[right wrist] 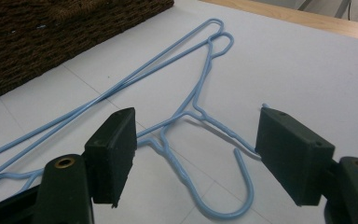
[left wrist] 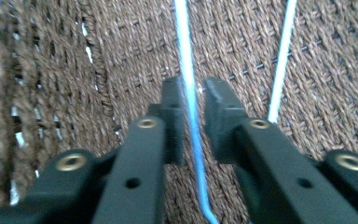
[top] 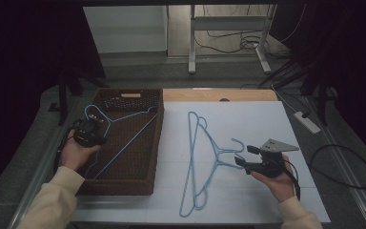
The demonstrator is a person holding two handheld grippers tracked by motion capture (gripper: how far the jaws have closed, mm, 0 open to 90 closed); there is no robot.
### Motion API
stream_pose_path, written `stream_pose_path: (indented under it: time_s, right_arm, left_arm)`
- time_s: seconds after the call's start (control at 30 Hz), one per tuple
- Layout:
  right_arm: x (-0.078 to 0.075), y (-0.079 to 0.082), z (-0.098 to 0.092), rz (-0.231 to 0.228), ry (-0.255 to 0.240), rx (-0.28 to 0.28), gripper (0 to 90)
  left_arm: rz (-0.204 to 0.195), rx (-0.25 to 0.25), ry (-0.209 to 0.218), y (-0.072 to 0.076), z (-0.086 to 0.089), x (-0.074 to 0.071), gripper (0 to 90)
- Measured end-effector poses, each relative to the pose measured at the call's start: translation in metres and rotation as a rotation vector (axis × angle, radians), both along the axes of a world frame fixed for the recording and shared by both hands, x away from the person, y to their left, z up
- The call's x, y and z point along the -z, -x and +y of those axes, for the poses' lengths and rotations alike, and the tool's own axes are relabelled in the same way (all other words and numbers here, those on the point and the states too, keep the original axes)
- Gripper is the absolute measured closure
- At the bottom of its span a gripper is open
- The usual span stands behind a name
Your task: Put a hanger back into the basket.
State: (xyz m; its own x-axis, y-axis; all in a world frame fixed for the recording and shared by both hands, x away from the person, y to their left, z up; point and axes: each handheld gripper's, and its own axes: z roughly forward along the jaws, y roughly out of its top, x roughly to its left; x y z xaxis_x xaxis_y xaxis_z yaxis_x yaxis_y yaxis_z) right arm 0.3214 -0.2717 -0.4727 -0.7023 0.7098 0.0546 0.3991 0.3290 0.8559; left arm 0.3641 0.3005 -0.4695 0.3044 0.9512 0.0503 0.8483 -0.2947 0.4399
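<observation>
Hanger (top: 124, 129) laid slantwise in basket (top: 155, 143) — left gripper (left wrist: 193, 100) slack around wire; right gripper (top: 244, 155) spread beside hangers on table (top: 205, 157).

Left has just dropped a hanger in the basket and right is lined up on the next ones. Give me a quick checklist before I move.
1. Left gripper free of the basket hanger: not ok, wire runs between the slightly parted jaws; contact cannot be judged.
2. That hanger inside the wicker basket: ok, though its hook reaches the left rim.
3. Right gripper open: ok, jaws wide.
4. Hangers on the table in its line: ok, hooks lie between the jaws.
5. One hanger or two there: two, overlapping; separating them cannot be judged.
</observation>
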Motion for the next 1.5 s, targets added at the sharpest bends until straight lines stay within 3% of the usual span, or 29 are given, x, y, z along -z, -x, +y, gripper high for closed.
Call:
stream_pose_path:
  time_s: [0.07, 0.1, 0.13, 0.23, 0.27, 0.33, 0.4, 0.53, 0.8, 0.97, 1.17, 1.3, 1.5]
  right_arm:
    - [0.0, 0.0, 0.0, -0.001, 0.002, 0.0, 29.6]
    - [-0.001, 0.0, 0.0, -0.002, 0.001, 0.0, 29.6]
    - [-0.001, 0.0, -0.001, -0.001, 0.0, 0.0, 29.5]
    - [-0.001, 0.0, -0.001, 0.0, 0.0, 0.002, 29.5]
    - [-0.001, 0.0, -0.001, -0.001, 0.0, 0.002, 29.6]
    - [-0.001, 0.001, -0.001, -0.003, -0.001, 0.002, 29.6]
    - [-0.001, 0.001, -0.001, -0.002, -0.002, 0.002, 29.6]
    - [-0.001, 0.0, -0.002, 0.0, -0.002, 0.006, 29.7]
    - [-0.004, 0.0, -0.007, 0.007, 0.007, 0.016, 29.6]
    - [-0.004, 0.001, -0.011, 0.008, 0.0, 0.021, 29.6]
    - [-0.005, 0.004, -0.014, 0.013, -0.008, 0.029, 29.6]
    - [-0.005, 0.005, -0.016, 0.011, -0.011, 0.033, 29.6]
    - [-0.006, 0.008, -0.018, 0.009, -0.017, 0.034, 29.7]
  left_arm:
    - [-0.008, -0.004, 0.001, 0.001, 0.0, -0.001, 63.6]
    - [-0.043, -0.025, 0.015, 0.004, 0.001, -0.006, 56.1]
    - [-0.043, -0.025, 0.015, 0.004, 0.001, -0.006, 53.1]
    - [-0.111, -0.029, 0.07, 0.014, 0.001, -0.017, 45.7]
    - [-0.111, -0.029, 0.07, 0.014, 0.001, -0.017, 44.0]
    - [-0.176, 0.011, 0.148, 0.025, -0.001, -0.03, 41.2]
    - [-0.196, 0.031, 0.169, 0.03, -0.002, -0.035, 39.4]
    - [-0.297, 0.129, 0.269, 0.049, -0.01, -0.051, 36.9]
    - [-0.404, 0.236, 0.339, 0.073, -0.028, -0.06, 35.2]
    - [-0.443, 0.286, 0.359, 0.086, -0.041, -0.063, 35.5]
    - [-0.448, 0.338, 0.405, 0.098, -0.054, -0.061, 35.6]
    - [-0.434, 0.364, 0.45, 0.101, -0.063, -0.058, 35.7]
    - [-0.409, 0.395, 0.447, 0.11, -0.076, -0.052, 35.7]
